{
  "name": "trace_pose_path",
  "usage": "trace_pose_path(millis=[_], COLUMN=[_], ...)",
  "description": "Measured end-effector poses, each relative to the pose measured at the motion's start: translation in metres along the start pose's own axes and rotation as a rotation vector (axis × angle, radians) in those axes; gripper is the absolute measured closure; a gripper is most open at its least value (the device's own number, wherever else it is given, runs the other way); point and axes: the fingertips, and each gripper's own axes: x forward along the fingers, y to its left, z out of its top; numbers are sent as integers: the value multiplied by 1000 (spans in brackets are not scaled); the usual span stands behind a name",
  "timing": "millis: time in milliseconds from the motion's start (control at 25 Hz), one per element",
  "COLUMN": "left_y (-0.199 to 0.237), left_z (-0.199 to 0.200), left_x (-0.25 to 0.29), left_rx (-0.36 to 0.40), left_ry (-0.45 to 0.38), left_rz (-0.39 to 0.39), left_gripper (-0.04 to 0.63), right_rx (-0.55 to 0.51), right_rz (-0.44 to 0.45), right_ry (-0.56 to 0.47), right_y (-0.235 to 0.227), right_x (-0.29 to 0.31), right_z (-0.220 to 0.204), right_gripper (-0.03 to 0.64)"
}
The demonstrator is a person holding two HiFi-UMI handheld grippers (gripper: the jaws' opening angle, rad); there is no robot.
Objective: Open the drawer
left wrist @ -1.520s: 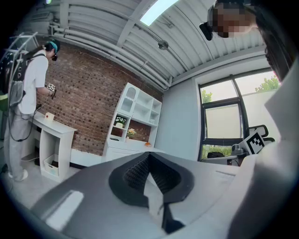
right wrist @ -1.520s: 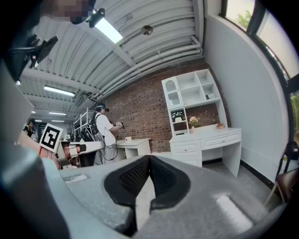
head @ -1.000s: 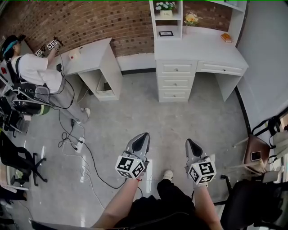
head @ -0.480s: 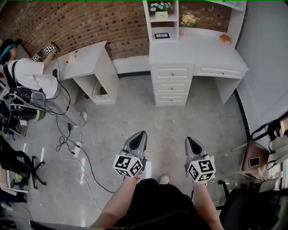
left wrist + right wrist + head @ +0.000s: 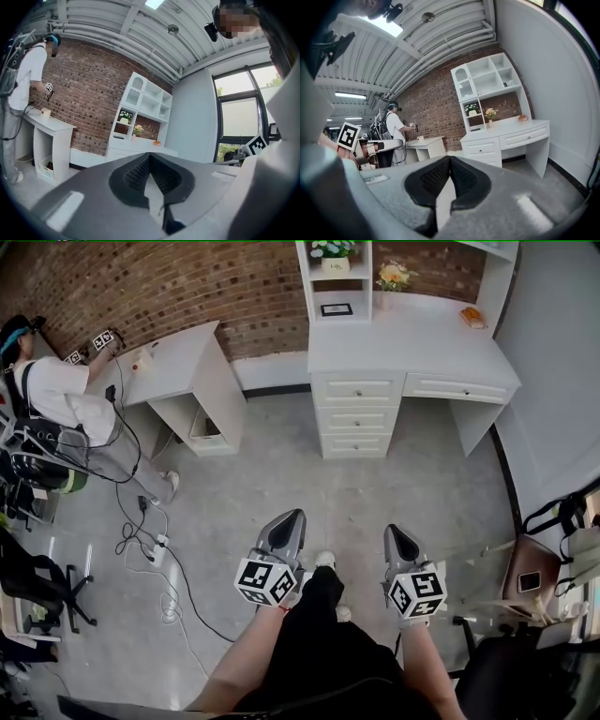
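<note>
Head view: left gripper [image 5: 289, 518] and right gripper [image 5: 392, 532] sit side by side over the grey floor [image 5: 412, 493], pointing toward the white desk [image 5: 403, 334] at the brick wall [image 5: 187, 287]. Both jaws are fully closed, pads together, nothing held. Drawer stack [image 5: 354, 415] sits under the desk's left part, wide drawer [image 5: 448, 385] beside it, all shut, well apart from the grippers. Second person [image 5: 56, 390] stands at a small white table [image 5: 183, 357], far left.

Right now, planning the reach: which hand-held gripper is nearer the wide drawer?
Right. The right hand-held gripper is well short of the wide drawer; the left hand-held gripper, farther left.
</note>
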Motion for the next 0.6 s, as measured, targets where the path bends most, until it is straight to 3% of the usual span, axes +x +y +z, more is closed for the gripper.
trace_pose_path(millis=[600], left_y=[41], left_z=[16], left_x=[104], left_rx=[-5], left_ry=[-7], left_rz=[-45], left_gripper=[592], right_rx=[30], right_rz=[-12], right_ry=[-6], right_y=[-47], right_x=[88], right_z=[32], right_gripper=[615])
